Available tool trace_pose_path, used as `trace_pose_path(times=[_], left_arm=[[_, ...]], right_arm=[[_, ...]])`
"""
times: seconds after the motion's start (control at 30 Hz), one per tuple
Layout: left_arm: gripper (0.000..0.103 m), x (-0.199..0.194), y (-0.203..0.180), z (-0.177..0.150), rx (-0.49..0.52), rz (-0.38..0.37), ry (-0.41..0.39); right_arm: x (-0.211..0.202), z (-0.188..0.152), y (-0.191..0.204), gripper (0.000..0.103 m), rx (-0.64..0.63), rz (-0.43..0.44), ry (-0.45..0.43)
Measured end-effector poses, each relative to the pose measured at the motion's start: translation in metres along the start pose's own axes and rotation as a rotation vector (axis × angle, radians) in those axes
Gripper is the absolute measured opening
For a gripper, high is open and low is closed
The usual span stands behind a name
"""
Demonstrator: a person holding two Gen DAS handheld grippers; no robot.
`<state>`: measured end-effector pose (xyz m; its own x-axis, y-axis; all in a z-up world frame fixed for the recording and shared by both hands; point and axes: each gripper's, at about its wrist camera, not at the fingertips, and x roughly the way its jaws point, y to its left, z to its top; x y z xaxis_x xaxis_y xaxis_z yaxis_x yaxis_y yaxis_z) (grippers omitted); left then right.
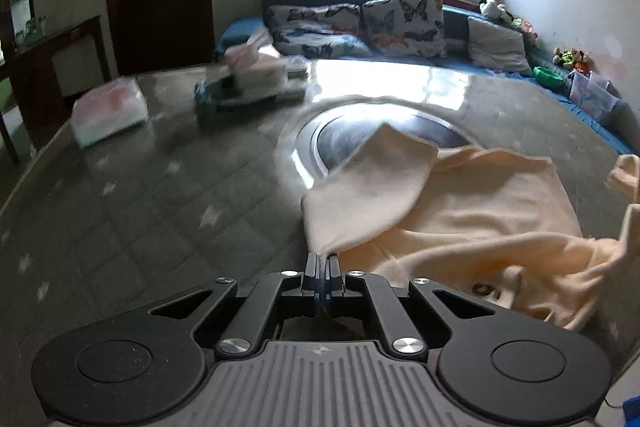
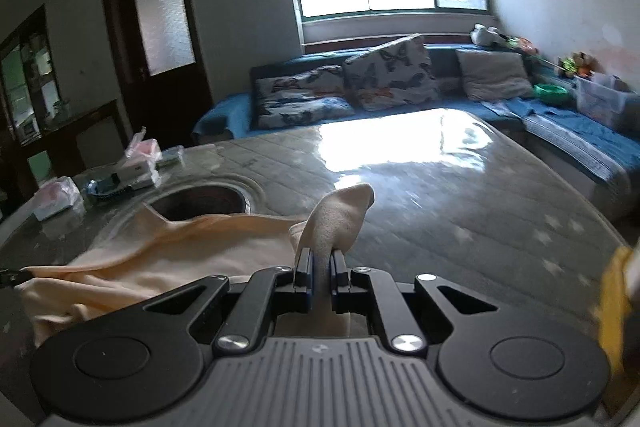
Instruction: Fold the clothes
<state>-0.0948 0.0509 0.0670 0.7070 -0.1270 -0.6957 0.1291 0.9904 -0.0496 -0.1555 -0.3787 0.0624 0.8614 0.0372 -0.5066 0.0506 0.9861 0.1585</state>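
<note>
A pale cream garment (image 1: pixel 460 211) lies rumpled on the glass-topped table, partly over a round metal recess (image 1: pixel 352 139). My left gripper (image 1: pixel 322 259) is shut on a corner of this garment, and a flap of cloth stands up from its tips. In the right wrist view the same garment (image 2: pixel 168 251) spreads to the left. My right gripper (image 2: pixel 322 259) is shut on another bunched corner of it, which rises in a peak (image 2: pixel 340 215) above the fingers. Dark printed letters (image 1: pixel 486 291) show on a fold near the left gripper.
Tissue packs and boxes (image 1: pixel 240 83) sit at the table's far left, with another wrapped pack (image 1: pixel 108 111) beside them. A blue sofa with butterfly cushions (image 2: pixel 360 83) runs behind the table under a bright window. A yellow object (image 2: pixel 616 311) shows at the right edge.
</note>
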Motion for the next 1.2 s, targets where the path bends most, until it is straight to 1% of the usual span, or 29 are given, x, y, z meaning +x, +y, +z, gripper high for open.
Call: trace_pose_path(times=[0.1, 0.13, 0.17, 0.2, 0.27, 0.33, 0.4, 0.47, 0.53, 0.6, 0.7, 0.77, 0.8, 0.83, 0.87, 0.97, 1.0, 1.1, 1.13, 1.17, 1.2], left_arm=[[0.003, -0.001, 0.006, -0.011, -0.005, -0.017, 0.038], [0.004, -0.002, 0.006, -0.013, 0.004, -0.018, 0.043], [0.007, -0.003, 0.007, -0.015, 0.014, -0.02, 0.048], [0.007, -0.005, 0.007, -0.017, 0.022, -0.022, 0.049], [0.007, -0.012, 0.008, -0.019, 0.052, -0.02, 0.034], [0.007, -0.021, 0.005, -0.02, 0.086, -0.017, 0.01], [0.007, -0.029, -0.003, -0.022, 0.129, -0.049, -0.016], [0.007, -0.038, -0.012, -0.023, 0.173, -0.091, -0.043], [0.007, -0.045, -0.024, -0.025, 0.22, -0.136, -0.063], [0.007, -0.044, -0.042, -0.027, 0.272, -0.188, -0.066], [0.007, -0.037, -0.064, -0.03, 0.328, -0.248, -0.053], [0.012, -0.03, -0.079, -0.033, 0.373, -0.268, -0.049], [0.013, -0.027, -0.085, -0.034, 0.395, -0.273, -0.047], [0.016, -0.024, -0.09, -0.035, 0.412, -0.274, -0.043], [0.023, -0.02, -0.094, -0.037, 0.428, -0.274, -0.04], [0.036, -0.01, -0.103, -0.039, 0.467, -0.26, -0.038], [0.037, -0.007, -0.106, -0.04, 0.481, -0.253, -0.041], [0.036, 0.002, -0.113, -0.043, 0.518, -0.244, -0.044], [0.031, 0.005, -0.114, -0.044, 0.526, -0.246, -0.038], [0.017, 0.007, -0.115, -0.045, 0.534, -0.247, -0.035], [0.011, 0.008, -0.116, -0.046, 0.543, -0.247, -0.035]], right_arm=[[-0.005, -0.014, -0.015, 0.007, 0.031, -0.031, 0.037], [-0.005, -0.019, -0.019, 0.007, 0.041, -0.046, 0.052], [-0.005, -0.024, -0.024, 0.007, 0.051, -0.058, 0.069], [-0.004, -0.029, -0.028, 0.007, 0.063, -0.063, 0.089], [-0.008, -0.036, -0.034, 0.009, 0.069, -0.078, 0.107], [-0.014, -0.04, -0.037, 0.014, 0.064, -0.096, 0.108], [-0.021, -0.039, -0.037, 0.015, 0.056, -0.119, 0.095], [-0.027, -0.036, -0.036, 0.015, 0.045, -0.122, 0.076], [-0.028, -0.03, -0.029, 0.018, 0.026, -0.099, 0.067], [-0.026, -0.026, -0.021, 0.018, 0.004, -0.068, 0.066], [-0.019, -0.018, 0.001, 0.018, -0.041, 0.022, 0.075], [-0.014, -0.014, 0.015, 0.019, -0.067, 0.069, 0.078], [-0.012, -0.013, 0.021, 0.02, -0.08, 0.085, 0.081], [-0.009, -0.011, 0.028, 0.024, -0.092, 0.102, 0.085], [-0.006, -0.01, 0.034, 0.026, -0.104, 0.118, 0.088], [0.0, -0.008, 0.047, 0.027, -0.136, 0.15, 0.099], [0.003, -0.009, 0.051, 0.027, -0.143, 0.158, 0.105], [0.009, -0.012, 0.055, 0.027, -0.151, 0.164, 0.124], [0.01, -0.014, 0.054, 0.028, -0.151, 0.162, 0.131], [0.012, -0.015, 0.054, 0.028, -0.151, 0.159, 0.139], [0.013, -0.017, 0.053, 0.028, -0.151, 0.155, 0.144]])
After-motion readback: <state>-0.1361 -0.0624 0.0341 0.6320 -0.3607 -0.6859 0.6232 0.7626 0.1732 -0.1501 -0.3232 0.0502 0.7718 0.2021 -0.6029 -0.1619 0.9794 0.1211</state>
